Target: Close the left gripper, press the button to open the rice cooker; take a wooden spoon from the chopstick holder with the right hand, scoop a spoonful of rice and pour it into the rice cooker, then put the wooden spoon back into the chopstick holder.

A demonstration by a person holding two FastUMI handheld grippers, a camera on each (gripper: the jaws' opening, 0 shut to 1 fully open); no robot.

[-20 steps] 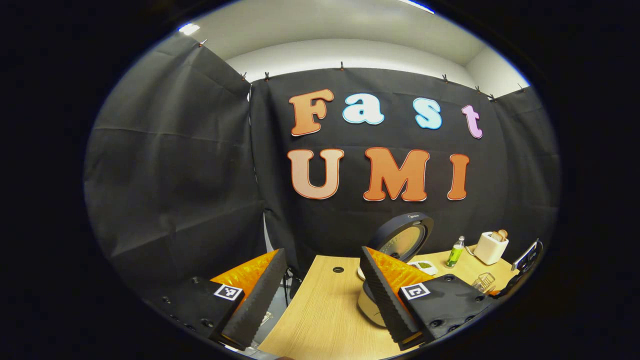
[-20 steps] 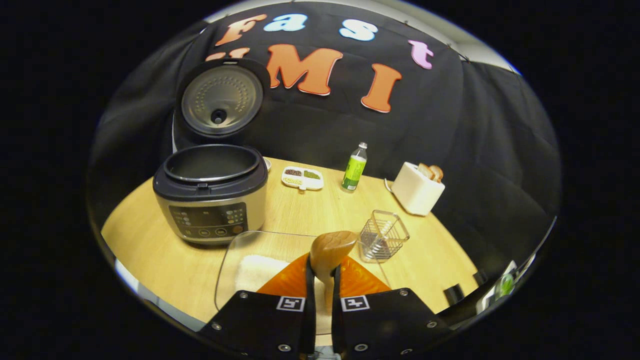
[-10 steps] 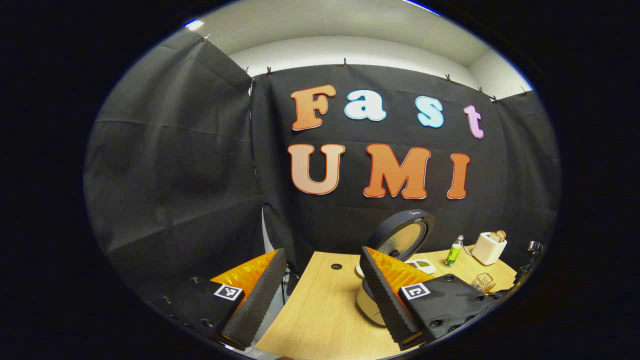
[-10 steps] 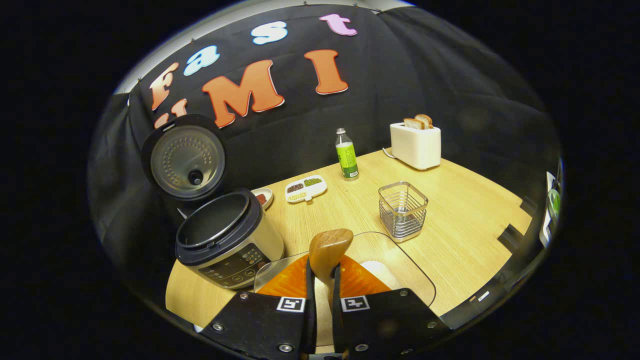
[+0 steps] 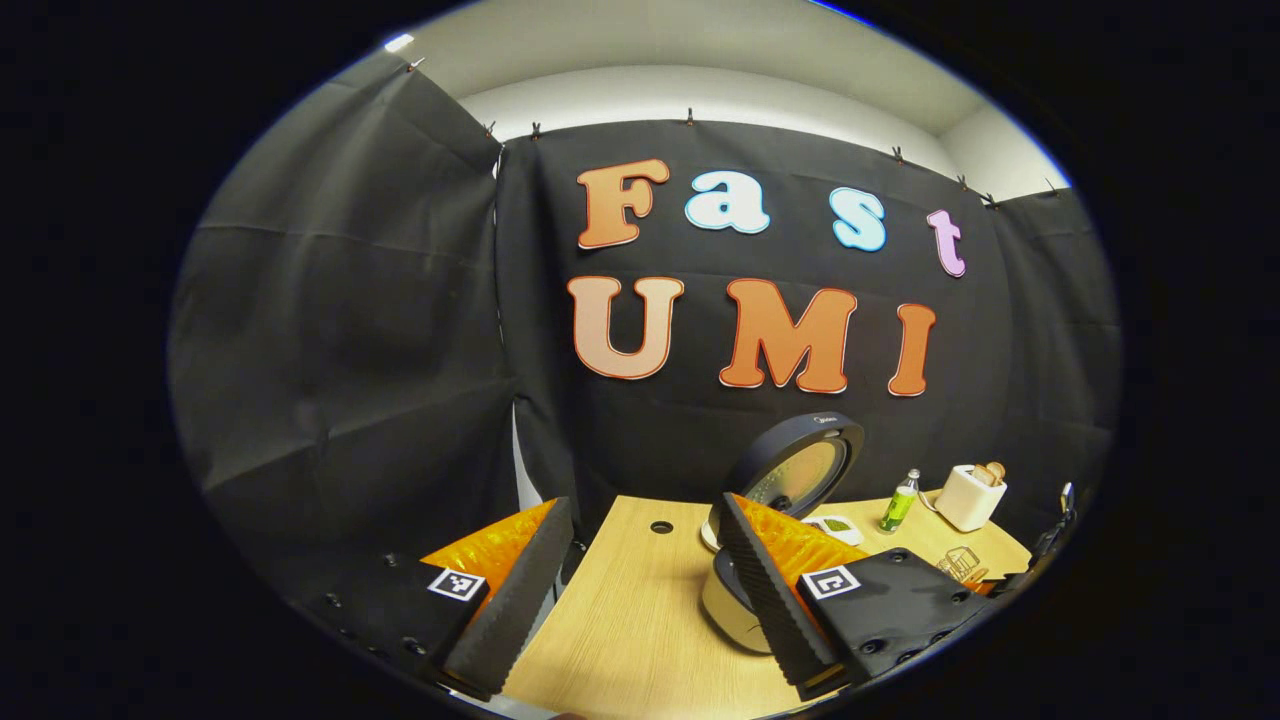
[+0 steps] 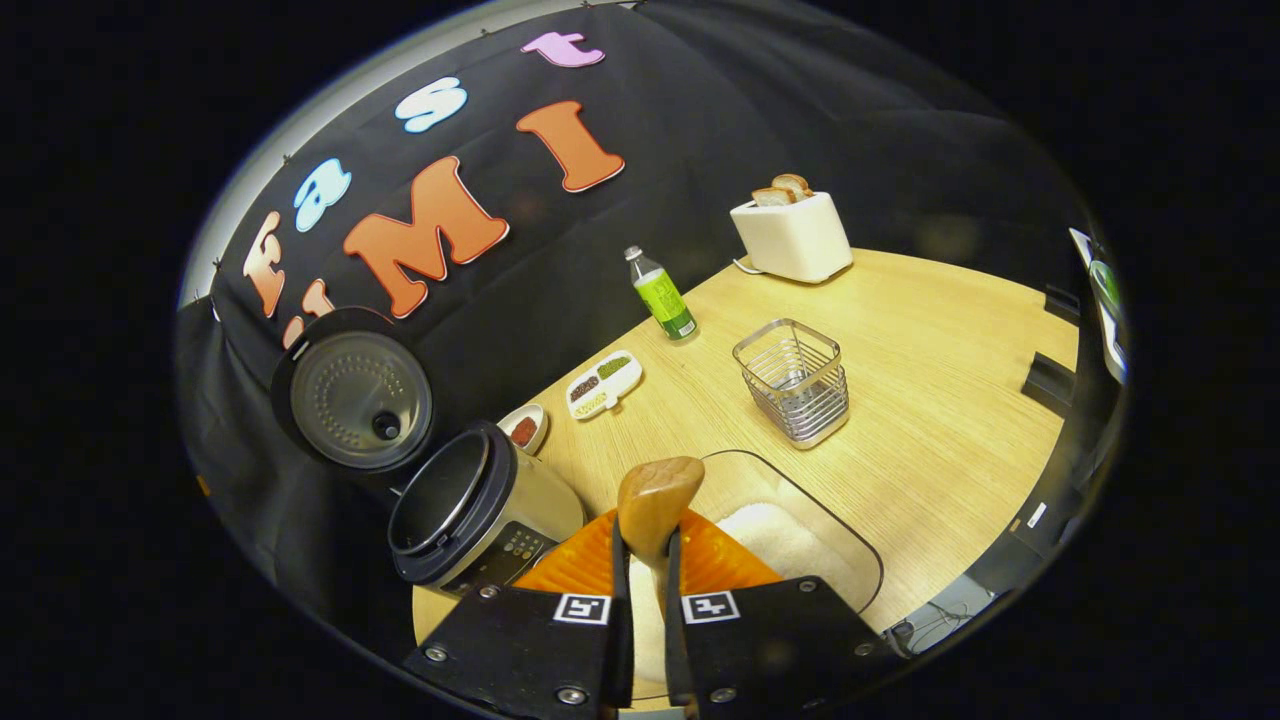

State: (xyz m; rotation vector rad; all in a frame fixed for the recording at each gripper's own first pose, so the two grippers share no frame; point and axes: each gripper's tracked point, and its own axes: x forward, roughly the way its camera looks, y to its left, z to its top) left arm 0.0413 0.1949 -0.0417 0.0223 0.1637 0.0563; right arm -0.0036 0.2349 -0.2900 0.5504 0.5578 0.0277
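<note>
Right gripper (image 6: 641, 560) at bottom centre clamped on wooden spoon (image 6: 655, 500), rice cooker (image 6: 478, 510) lid up at lower left, left gripper (image 5: 640, 590) fingers spread wide, holding nothing, above counter (image 5: 640, 620)

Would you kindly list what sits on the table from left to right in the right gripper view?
Rice cooker → small red-filled dish → divided snack tray → green bottle → chopstick holder.

left gripper (image 5: 640, 590): fingers spread wide apart, nothing between them. right gripper (image 6: 641, 560): fingers drawn close together, both pressing a wooden spoon (image 6: 655, 500) handle, view rolled sideways.
</note>
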